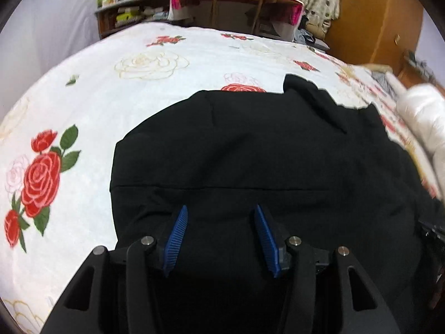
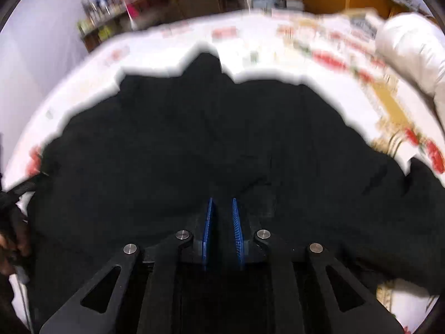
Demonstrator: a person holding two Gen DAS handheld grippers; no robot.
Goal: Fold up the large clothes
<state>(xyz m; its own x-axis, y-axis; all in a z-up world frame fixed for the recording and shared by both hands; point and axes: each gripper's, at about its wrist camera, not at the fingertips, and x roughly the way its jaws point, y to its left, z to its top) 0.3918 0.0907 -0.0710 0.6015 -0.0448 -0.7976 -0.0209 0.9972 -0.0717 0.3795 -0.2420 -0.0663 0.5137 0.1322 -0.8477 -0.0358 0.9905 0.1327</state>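
Note:
A large black garment (image 1: pixel 250 150) lies spread on a bed with a white rose-print sheet (image 1: pixel 97 89). My left gripper (image 1: pixel 221 211) is open, its blue pads wide apart just above the garment's near part, holding nothing. In the right wrist view the same black garment (image 2: pixel 208 128) fills the middle, blurred by motion. My right gripper (image 2: pixel 222 203) has its blue pads close together with a narrow gap, and black cloth seems pinched between them. The garment's far edge is ragged and bunched.
A white padded bundle (image 1: pixel 422 111) lies at the bed's right side and shows in the right wrist view (image 2: pixel 411 50). A wooden desk (image 1: pixel 236 2) and cluttered shelves (image 1: pixel 130 8) stand beyond the bed. A wooden wardrobe (image 1: pixel 375 19) is at the far right.

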